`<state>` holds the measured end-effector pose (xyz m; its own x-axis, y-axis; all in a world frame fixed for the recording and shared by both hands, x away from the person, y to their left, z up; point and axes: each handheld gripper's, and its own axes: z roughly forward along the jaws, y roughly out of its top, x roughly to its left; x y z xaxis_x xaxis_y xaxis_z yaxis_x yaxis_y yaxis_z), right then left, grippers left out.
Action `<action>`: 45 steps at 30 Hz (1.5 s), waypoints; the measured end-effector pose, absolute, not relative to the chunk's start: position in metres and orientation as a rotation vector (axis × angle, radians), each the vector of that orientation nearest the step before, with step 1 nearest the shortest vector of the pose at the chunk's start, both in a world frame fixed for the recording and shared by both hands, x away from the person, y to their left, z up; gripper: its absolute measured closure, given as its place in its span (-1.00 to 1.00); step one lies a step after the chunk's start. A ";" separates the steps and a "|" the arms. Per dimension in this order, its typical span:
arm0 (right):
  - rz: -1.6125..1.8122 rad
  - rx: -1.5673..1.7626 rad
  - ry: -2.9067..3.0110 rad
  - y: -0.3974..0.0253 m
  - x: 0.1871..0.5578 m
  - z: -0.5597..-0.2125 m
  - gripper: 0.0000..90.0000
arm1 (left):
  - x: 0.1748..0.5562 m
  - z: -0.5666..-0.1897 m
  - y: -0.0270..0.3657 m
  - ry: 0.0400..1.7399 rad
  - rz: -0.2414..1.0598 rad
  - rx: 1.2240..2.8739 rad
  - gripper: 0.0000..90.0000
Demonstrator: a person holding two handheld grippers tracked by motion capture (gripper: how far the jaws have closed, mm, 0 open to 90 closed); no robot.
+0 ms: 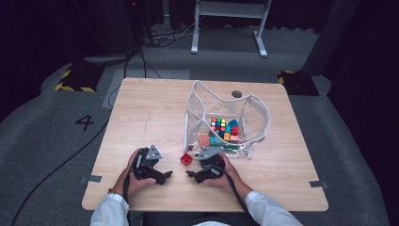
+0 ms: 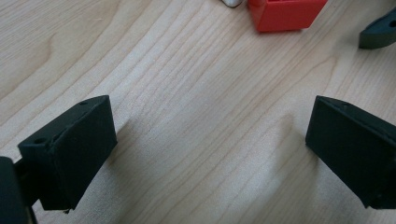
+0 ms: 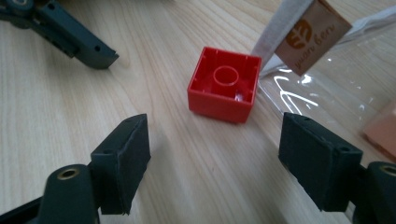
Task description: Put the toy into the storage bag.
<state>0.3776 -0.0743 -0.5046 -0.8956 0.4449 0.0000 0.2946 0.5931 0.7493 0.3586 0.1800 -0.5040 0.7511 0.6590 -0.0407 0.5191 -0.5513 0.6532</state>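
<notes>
Plastic red block (image 3: 223, 85) — square, hollow, perhaps glossy — on woodgrain table (image 3: 56, 102).

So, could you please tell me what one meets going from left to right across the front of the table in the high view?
Left gripper → red block → right gripper, its jaws pointing back towards the left one → clear bag of colourful toys, standing a little farther back.

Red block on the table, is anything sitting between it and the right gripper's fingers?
Nothing visible. In the right gripper view the red block lies hollow side up on bare table just ahead of the open right gripper. The clear bag lies beside and beyond it.
</notes>
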 end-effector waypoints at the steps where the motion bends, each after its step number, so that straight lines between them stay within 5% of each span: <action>1: 1.188 0.625 2.635 -0.073 0.378 -0.504 -0.45 | 0.359 -0.504 0.180 0.880 0.274 2.284 -0.96; 18: 1.184 0.671 2.622 -0.054 0.383 -0.504 -0.33 | 0.359 -0.504 0.180 0.879 0.274 2.284 -0.96; 25: 1.192 0.688 2.575 -0.057 0.385 -0.503 0.29 | 0.359 -0.504 0.180 0.880 0.274 2.283 -0.96; 45: 1.190 0.611 2.562 -0.066 0.375 -0.503 0.31 | 0.359 -0.504 0.180 0.879 0.275 2.285 -0.96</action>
